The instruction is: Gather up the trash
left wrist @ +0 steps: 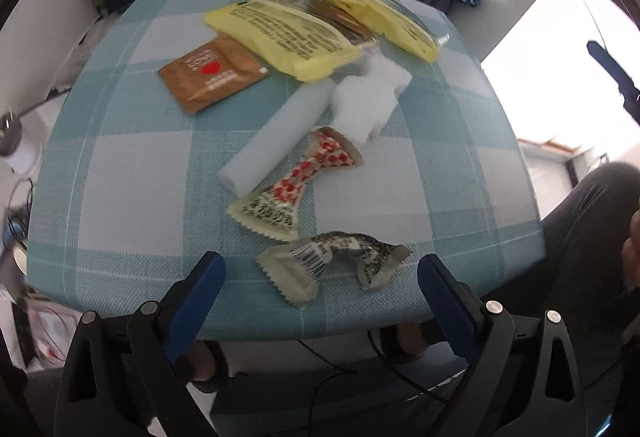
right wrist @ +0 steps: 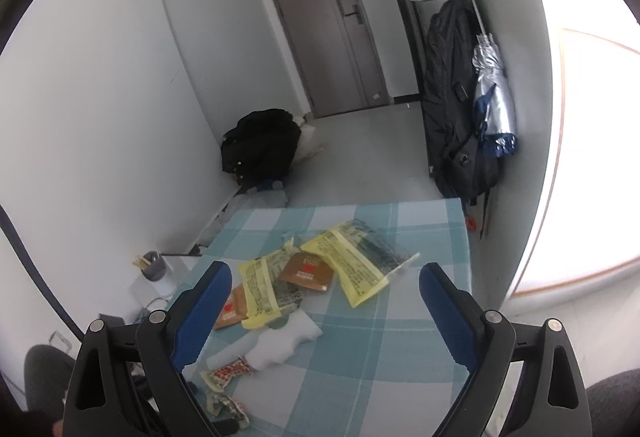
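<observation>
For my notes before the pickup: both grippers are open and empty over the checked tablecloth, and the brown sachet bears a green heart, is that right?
Nearly: the heart on the brown sachet is red, as the left wrist view shows. The left gripper and right gripper are indeed open and empty over the checked tablecloth.

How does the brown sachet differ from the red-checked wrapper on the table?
The brown sachet lies flat and smooth; the red-checked wrapper is twisted narrow at its middle. The sachet is plain brown with a red heart; the wrapper is checked red and white with black print at one end. The sachet lies farther from the left gripper. Both rest on the checked tablecloth.
</observation>
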Action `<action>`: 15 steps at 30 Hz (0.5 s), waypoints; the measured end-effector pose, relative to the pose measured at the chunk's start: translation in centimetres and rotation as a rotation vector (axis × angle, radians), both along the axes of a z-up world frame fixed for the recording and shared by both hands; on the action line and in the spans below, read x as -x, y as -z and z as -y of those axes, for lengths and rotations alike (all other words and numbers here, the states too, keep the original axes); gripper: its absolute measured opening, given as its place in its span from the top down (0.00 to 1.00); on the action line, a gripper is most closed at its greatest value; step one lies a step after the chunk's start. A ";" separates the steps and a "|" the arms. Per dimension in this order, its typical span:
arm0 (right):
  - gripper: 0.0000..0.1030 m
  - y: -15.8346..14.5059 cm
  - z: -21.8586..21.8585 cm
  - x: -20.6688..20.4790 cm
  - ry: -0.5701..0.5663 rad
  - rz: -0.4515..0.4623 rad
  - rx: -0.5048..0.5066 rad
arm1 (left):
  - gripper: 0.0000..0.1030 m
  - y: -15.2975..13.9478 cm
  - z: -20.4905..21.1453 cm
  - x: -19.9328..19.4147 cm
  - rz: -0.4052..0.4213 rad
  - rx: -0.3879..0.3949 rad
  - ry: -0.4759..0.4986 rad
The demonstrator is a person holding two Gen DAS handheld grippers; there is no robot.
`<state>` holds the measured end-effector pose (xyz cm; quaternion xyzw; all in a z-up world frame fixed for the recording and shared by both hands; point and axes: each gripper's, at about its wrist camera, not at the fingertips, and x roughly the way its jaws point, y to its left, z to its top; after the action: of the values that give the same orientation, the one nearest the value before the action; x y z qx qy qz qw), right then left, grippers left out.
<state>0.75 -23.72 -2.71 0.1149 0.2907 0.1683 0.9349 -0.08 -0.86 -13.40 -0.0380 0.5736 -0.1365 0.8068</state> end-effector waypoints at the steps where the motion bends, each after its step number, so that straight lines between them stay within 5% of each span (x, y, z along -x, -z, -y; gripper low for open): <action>1: 0.07 -0.1 0.2 0.1 0.003 0.001 -0.004 | 0.08 0.0 0.1 0.0 0.005 -0.008 0.002; 6: 0.07 -0.1 0.8 0.3 0.012 0.001 -0.019 | 0.09 0.0 0.6 -0.2 0.015 -0.064 0.000; 8: 0.07 -0.1 1.0 0.3 0.015 0.001 -0.022 | 0.14 0.0 0.7 -0.1 0.023 -0.097 0.004; 10: 0.07 -0.1 1.1 0.4 0.015 0.000 -0.024 | 0.30 -0.1 0.8 -0.1 0.037 -0.133 0.006; 15: 0.07 -0.2 1.1 0.5 0.014 0.003 -0.023 | 0.34 -0.2 0.2 -0.3 0.034 -0.142 0.005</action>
<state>0.24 -24.83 -2.53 0.1275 0.2865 0.1654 0.9350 0.24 -1.06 -13.16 0.0232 0.5684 -0.0979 0.8166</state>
